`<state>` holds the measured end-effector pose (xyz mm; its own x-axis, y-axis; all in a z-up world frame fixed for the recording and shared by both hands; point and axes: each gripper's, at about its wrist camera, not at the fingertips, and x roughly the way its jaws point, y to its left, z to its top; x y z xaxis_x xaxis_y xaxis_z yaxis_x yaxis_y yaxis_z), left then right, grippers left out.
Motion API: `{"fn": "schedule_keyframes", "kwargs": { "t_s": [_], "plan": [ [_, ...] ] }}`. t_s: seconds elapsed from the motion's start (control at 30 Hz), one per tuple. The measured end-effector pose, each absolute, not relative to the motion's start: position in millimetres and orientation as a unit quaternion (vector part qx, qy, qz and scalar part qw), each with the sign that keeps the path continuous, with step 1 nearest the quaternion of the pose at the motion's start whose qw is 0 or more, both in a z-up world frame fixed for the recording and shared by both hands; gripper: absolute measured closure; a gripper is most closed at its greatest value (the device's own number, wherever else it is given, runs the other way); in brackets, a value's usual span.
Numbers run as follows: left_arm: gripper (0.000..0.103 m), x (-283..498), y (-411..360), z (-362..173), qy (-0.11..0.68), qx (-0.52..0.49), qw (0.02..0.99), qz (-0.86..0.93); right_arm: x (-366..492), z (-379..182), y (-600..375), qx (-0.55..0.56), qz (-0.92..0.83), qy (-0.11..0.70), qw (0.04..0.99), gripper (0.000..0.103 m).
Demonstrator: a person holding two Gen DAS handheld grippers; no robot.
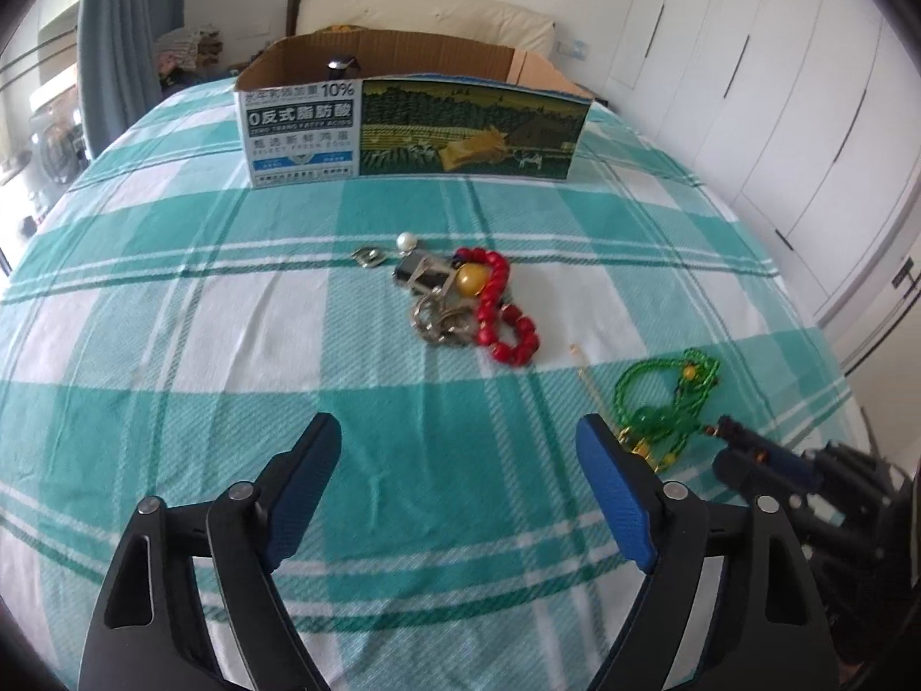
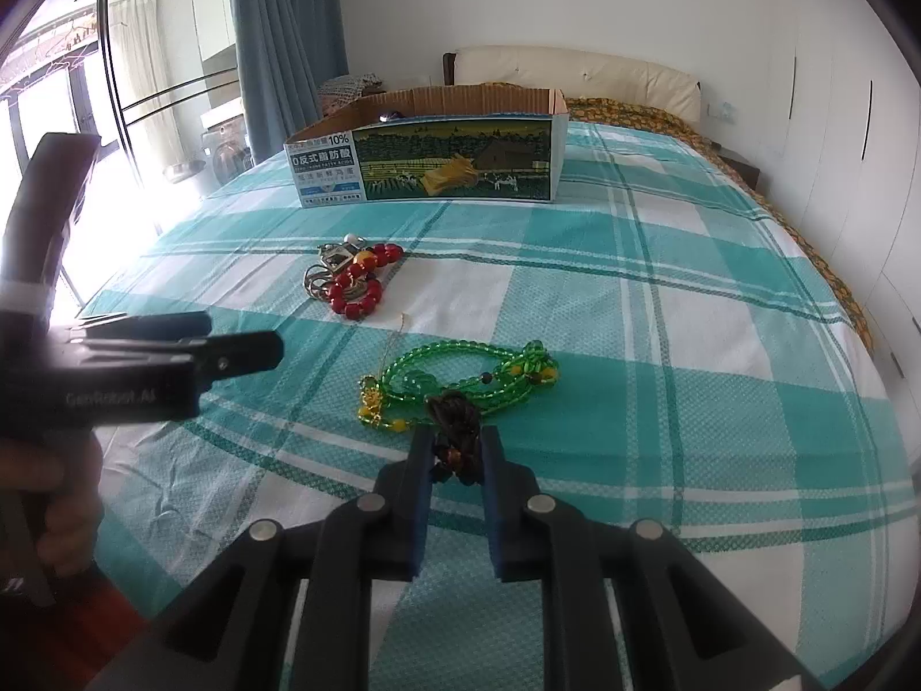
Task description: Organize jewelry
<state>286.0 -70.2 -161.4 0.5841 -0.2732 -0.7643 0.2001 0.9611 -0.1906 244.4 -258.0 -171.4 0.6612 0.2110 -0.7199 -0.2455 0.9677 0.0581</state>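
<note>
Inside the cardboard box [image 1: 411,132] only a small dark object shows above the near wall; the rest of its contents are hidden. In the cluster of mixed pieces [image 1: 429,282] beside the red bead bracelet [image 1: 506,311], the metal items overlap and are hard to tell apart. The checked bedspread [image 1: 230,345] lies bare and wide between the jewelry and the box, and to the left. The left gripper [image 1: 460,449] hovers with its jaws wide apart, nothing between them. The right gripper [image 2: 456,449] is clamped on a dark beaded cord [image 2: 455,432], touching the near edge of the green bead necklace [image 2: 460,368].
</note>
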Motion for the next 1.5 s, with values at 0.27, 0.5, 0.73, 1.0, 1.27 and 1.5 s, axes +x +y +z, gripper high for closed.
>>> {"fn": "schedule_keyframes", "kwargs": {
  "t_s": [0.27, 0.5, 0.73, 1.0, 1.27, 1.5],
  "plan": [
    [0.059, 330.9, -99.9, -171.2, 0.437, -0.034, 0.889, -0.137, 242.1, -175.5, -261.2, -0.015, 0.130, 0.398, 0.908, 0.087],
    [0.095, 337.4, -93.5, -167.0, 0.426, -0.026, 0.894, -0.135, 238.8, -178.9, -265.7, -0.005, 0.130, 0.400, 0.907, 0.087],
    [0.095, 307.7, -66.5, -138.2, 0.402, -0.043, 0.902, -0.151, 238.3, -177.7, -269.2, 0.001, 0.127, 0.395, 0.910, 0.087],
    [0.095, 260.5, -14.7, -134.8, 0.410, -0.039, 0.904, -0.116, 234.5, -176.0, -267.9, -0.005, 0.129, 0.394, 0.910, 0.087],
    [0.063, 220.8, 11.1, -143.0, 0.425, -0.031, 0.896, -0.123, 230.8, -177.6, -264.1, -0.015, 0.127, 0.402, 0.907, 0.087],
    [0.049, 234.1, 14.8, -147.1, 0.421, -0.040, 0.899, -0.114, 229.3, -177.1, -260.2, -0.017, 0.116, 0.411, 0.904, 0.076]
  ]
}}
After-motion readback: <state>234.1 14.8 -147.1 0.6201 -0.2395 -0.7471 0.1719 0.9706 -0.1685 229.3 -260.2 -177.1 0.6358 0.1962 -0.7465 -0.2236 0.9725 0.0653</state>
